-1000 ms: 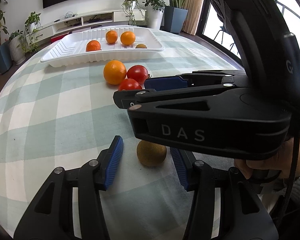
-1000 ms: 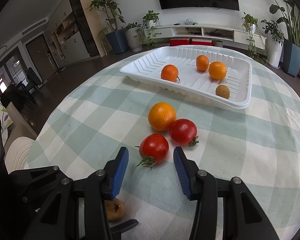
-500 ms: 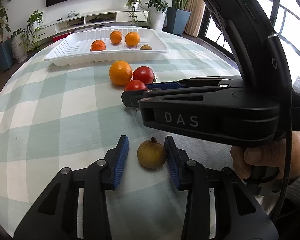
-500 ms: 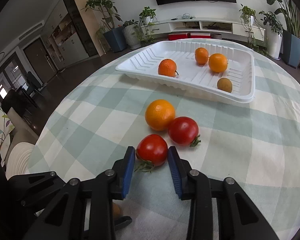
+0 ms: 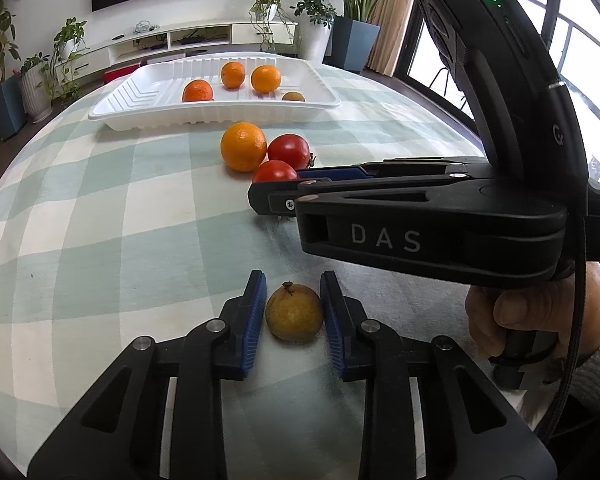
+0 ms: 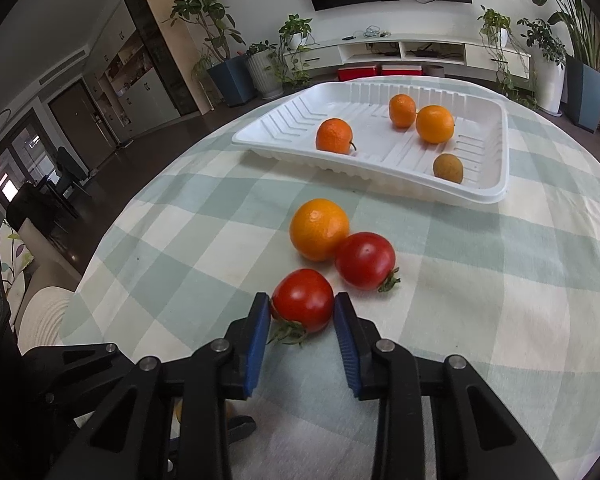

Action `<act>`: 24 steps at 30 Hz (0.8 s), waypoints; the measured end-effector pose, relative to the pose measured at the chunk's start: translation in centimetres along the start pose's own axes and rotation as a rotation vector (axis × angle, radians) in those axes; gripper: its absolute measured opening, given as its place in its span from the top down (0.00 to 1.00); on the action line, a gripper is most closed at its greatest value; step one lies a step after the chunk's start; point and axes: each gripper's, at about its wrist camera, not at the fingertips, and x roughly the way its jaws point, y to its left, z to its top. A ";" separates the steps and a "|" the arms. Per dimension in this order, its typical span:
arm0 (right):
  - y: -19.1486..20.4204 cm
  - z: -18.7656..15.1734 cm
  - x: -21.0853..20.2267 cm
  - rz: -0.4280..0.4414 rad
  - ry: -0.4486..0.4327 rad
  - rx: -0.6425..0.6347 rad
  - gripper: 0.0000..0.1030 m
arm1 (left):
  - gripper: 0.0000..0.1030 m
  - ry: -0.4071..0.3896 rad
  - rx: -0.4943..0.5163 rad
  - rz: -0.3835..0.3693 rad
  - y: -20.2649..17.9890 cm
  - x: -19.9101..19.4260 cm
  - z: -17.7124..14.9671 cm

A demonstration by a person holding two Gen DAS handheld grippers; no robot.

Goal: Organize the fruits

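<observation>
Since a second ago, left gripper [image 5: 294,314] jaws narrowed around the brown fruit [image 5: 294,313]; right gripper [image 6: 302,312] jaws clamped the tomato [image 6: 303,299].

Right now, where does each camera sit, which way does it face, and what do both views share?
Left wrist: on the left tongs, facing the white tray; blue pads flank a brown fruit; right tongs and right hand cross the view.
Right wrist: on the right tongs, facing the tray; pads touch a tomato.
Shared: tray, loose orange, both tomatoes, checked tablecloth.
</observation>
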 end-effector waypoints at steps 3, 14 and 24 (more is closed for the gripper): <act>0.0 0.0 -0.1 0.010 0.000 0.005 0.65 | 0.76 0.001 -0.004 -0.006 0.1 -0.1 0.0; -0.4 -0.1 -0.9 0.045 -0.014 0.028 0.66 | 0.76 0.003 -0.023 -0.018 0.5 -0.1 0.0; -0.7 0.1 -1.5 0.057 -0.029 0.045 0.65 | 0.76 -0.003 -0.035 -0.018 0.7 -0.2 0.1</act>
